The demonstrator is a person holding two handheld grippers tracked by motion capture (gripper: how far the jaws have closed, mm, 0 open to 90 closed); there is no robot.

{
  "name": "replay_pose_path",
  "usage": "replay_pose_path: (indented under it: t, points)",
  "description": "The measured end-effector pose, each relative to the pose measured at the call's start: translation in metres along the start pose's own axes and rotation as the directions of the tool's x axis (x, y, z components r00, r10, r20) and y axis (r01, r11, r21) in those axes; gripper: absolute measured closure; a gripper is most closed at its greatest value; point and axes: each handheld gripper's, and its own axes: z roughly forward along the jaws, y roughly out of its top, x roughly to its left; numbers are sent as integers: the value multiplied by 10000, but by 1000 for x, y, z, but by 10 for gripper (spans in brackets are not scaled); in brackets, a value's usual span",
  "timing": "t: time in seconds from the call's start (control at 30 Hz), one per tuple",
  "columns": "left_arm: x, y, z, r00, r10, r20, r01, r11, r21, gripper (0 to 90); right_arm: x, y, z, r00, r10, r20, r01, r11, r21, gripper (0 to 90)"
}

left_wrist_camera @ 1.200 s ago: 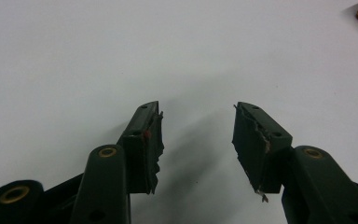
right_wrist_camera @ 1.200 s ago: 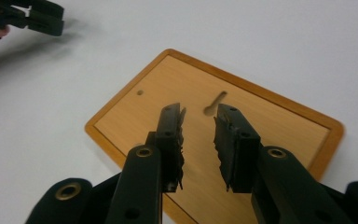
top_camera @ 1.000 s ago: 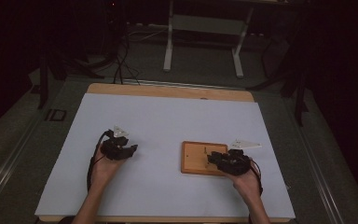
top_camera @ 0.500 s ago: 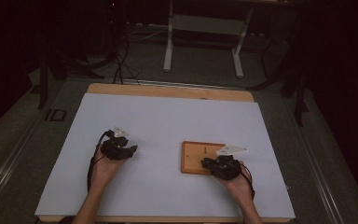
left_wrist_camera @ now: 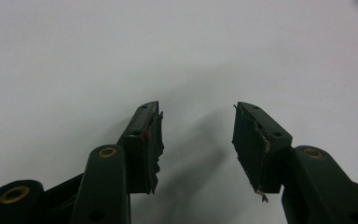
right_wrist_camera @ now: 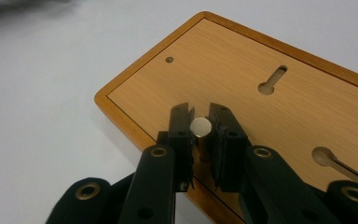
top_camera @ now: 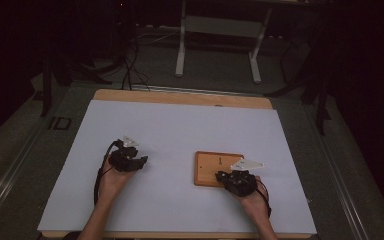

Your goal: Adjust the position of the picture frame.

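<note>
Metal peg [right_wrist_camera: 200,127] is standing upright between the right gripper [right_wrist_camera: 200,122] pads, which have just been closing and are now pinching it, at the near corner of the wooden board [right_wrist_camera: 242,70] (keyhole slots showing); left gripper [left_wrist_camera: 196,122] is resting spread over bare white table [top_camera: 180,130], well apart

Wooden board [top_camera: 212,167] on white table [top_camera: 180,130]

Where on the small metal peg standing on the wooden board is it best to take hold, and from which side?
Grip the metal peg on its round side just under the flat top, coming from above, one pad on each side. It stands upright on the wooden board, so only its upper part is free. The right tool already closes there.
</note>
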Motion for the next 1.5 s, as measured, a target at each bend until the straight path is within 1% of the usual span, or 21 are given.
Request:
replay_pose_path:
  t: [0.1, 0.17, 0.27, 0.37, 0.47, 0.5, 0.57, 0.6, 0.63, 0.67, 0.8, 1.03, 1.1, 1.23, 1.27, 1.33, 1.4, 1.5]
  points:
    - [0, 0, 1, 10000, 28, 7, -28, 10000, 39, 514, 1, -1, 0, 9999, 57, 85, -57, 10000, -78, 794]
    - [-1, 0, 1, 10000, 39, 13, -39, 10000, 63, 514, 2, -2, 0, 9999, 44, 129, -43, 9999, -122, 777]
    - [-1, 0, 1, 10000, 51, 19, -51, 10000, 71, 514, 3, -4, 0, 9998, 192, -112, -195, 9995, -239, 715]
    - [-1, 0, 1, 10000, 31, 12, -31, 10000, 80, 514, 2, -4, -1, 9998, 211, -69, -213, 9995, -243, 742]
    - [-1, 0, 2, 10000, 21, 17, -21, 10000, 95, 514, 2, -4, -1, 9994, 310, 141, -307, 9992, -248, 801]
    - [-1, 0, 2, 10000, 35, 11, -35, 9999, 110, 514, 2, -4, -1, 9994, 313, 174, -309, 9992, -245, 807]
    - [-1, 0, 2, 10000, 47, 21, -47, 9999, 111, 514, 4, -3, -1, 9990, 30, 437, -21, 9998, -206, 826]
    - [-1, 0, 2, 10000, 41, 25, -41, 9999, 104, 514, 6, -2, 0, 9977, -206, 644, 216, 9997, -149, 833]
    - [-1, 0, 2, 10000, 38, 36, -38, 9999, 103, 514, 8, -2, 0, 9964, -329, 787, 338, 9994, -106, 835]
    - [-1, 0, 2, 10000, 44, 40, -45, 9999, 110, 514, 8, -1, 0, 9960, -362, 814, 371, 9993, -92, 837]
    - [-1, 1, 2, 10000, 55, 60, -56, 9999, 130, 514, 8, 0, -2, 9962, -352, 792, 368, 9991, -188, 839]
    - [-4, 2, 2, 9999, 129, 87, -130, 9999, 65, 524, 6, 6, -10, 9963, -236, 827, 297, 9968, -736, 840]
    - [-6, 2, 2, 9998, 173, 125, -174, 9998, 75, 528, 5, 8, -12, 9978, -153, 640, 213, 9953, -940, 840]
    - [-8, 3, 2, 9994, 253, 229, -254, 9997, 26, 531, 6, 15, -14, 9991, -247, 342, 287, 9924, -1200, 840]
    - [-9, 3, 2, 9993, 288, 256, -288, 9996, 2, 533, 8, 17, -14, 9989, -346, 316, 382, 9917, -1226, 840]
    - [-9, 4, 1, 9990, 245, 387, -242, 9997, -80, 539, 10, 19, -14, 9980, -568, 287, 599, 9905, -1238, 840]
    - [-9, 4, 0, 9987, 138, 484, -128, 9997, -219, 546, 12, 20, -14, 9977, -654, 199, 674, 9898, -1251, 840]
    - [-10, 4, -2, 9973, 150, 715, -130, 9995, -279, 567, 15, 22, -14, 9970, -759, 124, 769, 9882, -1322, 841]
